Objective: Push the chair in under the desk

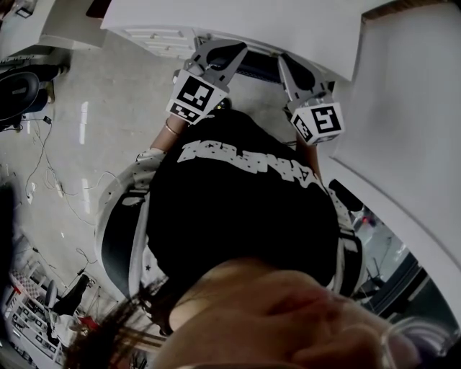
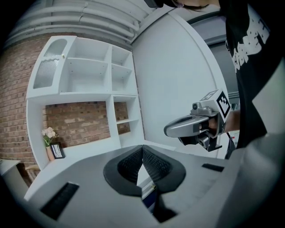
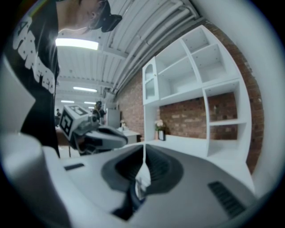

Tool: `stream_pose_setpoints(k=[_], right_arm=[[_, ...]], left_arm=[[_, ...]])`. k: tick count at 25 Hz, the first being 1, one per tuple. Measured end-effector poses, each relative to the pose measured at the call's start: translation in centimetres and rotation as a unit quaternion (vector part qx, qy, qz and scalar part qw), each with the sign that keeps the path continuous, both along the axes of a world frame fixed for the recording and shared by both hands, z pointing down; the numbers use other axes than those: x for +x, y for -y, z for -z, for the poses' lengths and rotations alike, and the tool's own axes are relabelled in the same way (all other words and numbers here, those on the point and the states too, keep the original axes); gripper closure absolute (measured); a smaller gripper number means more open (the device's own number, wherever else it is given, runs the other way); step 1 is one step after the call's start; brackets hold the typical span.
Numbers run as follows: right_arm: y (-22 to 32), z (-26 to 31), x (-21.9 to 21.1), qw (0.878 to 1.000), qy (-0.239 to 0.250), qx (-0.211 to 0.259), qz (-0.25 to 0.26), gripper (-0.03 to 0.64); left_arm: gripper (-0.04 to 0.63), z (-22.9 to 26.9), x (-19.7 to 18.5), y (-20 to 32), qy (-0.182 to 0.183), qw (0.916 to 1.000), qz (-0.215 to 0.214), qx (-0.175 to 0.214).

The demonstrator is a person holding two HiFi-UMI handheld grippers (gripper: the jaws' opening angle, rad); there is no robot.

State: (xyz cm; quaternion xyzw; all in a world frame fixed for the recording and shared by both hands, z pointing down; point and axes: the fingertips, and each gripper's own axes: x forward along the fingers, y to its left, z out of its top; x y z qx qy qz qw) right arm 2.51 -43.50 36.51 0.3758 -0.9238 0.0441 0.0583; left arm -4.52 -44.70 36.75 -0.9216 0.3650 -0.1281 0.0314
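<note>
So both grippers are clamped fully shut with nothing in them: the left gripper [image 2: 142, 150] has its pads meeting tip to tip, and so does the right gripper [image 3: 144, 149]. They sit side by side, pointing roughly level at the white desk [image 1: 216, 21]. As for the chair [image 1: 256, 66], all I can make out from the head view is a dark strip between the two grippers, tucked right at the desk's front edge. I can't tell if either gripper is actually touching it. A blurry blue and white sliver shows under each set of jaws, no idea what that is. The desk top is plain white, with a small vase of flowers [image 2: 48, 133] and a little frame [image 2: 57, 150] at its far end. Above that there's a white shelf unit [image 2: 89, 75] against a brick wall [image 2: 75, 120], and a tall white panel [image 2: 178, 80] just beside the shelves. The floor [image 1: 94, 108] is pale and glossy, with cables [image 1: 50, 173] trailing over it on the left. The ceiling [image 3: 102, 58] is ribbed, with a strip light [image 3: 75, 43] on.
</note>
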Motion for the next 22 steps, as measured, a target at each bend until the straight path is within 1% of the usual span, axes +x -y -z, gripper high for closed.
stream_pose_setpoints(k=[17,22], right_arm=[[-0.1,0.2,0.3,1.000,0.001,-0.001,-0.007,0.581],[0.9,0.4,0.3,1.000,0.002,0.011,-0.001,0.581]], left_arm=[[0.558,-0.5,0.1,-0.4,0.009,0.9999,0.000,-0.011],[0.558,-0.3,0.1,0.5,0.010,0.9999,0.007,-0.001]])
